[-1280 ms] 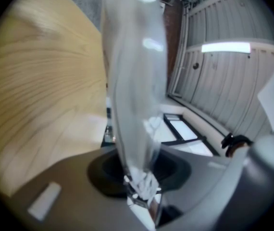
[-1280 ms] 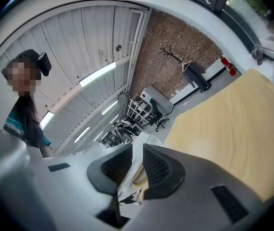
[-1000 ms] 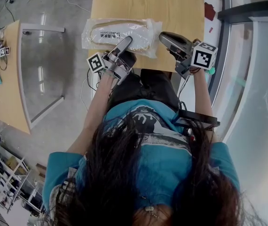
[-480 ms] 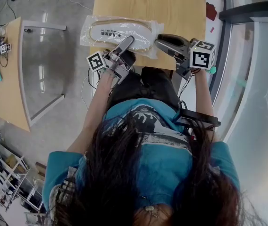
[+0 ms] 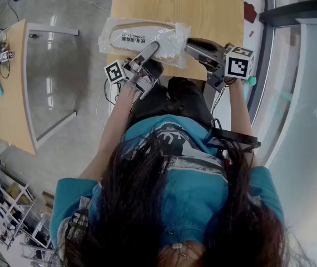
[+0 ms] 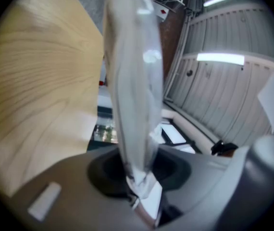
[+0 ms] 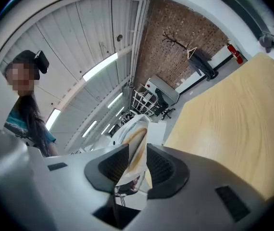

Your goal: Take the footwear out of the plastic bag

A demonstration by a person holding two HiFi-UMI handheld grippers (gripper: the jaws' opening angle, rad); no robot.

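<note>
A clear plastic bag (image 5: 142,38) with a pale slipper (image 5: 164,42) inside lies near the front edge of the wooden table (image 5: 175,4). My left gripper (image 5: 152,50) is shut on the bag's near edge; in the left gripper view the film (image 6: 132,81) rises straight out of its jaws (image 6: 139,177). My right gripper (image 5: 191,43) is at the bag's right end. In the right gripper view the bag (image 7: 136,143), with the slipper's tan edge in it, fills the gap between the pads, so this gripper (image 7: 137,165) is shut on it.
A second wooden desk (image 5: 5,93) with cables and small items stands far left, across bare grey floor. A red item (image 5: 248,13) lies past the table's right edge. A person (image 7: 29,109) stands behind in the right gripper view.
The bag has shifted slightly right and away between the two grippers. My right gripper has slid in a little further over the bag's right end. The left gripper has barely moved.
</note>
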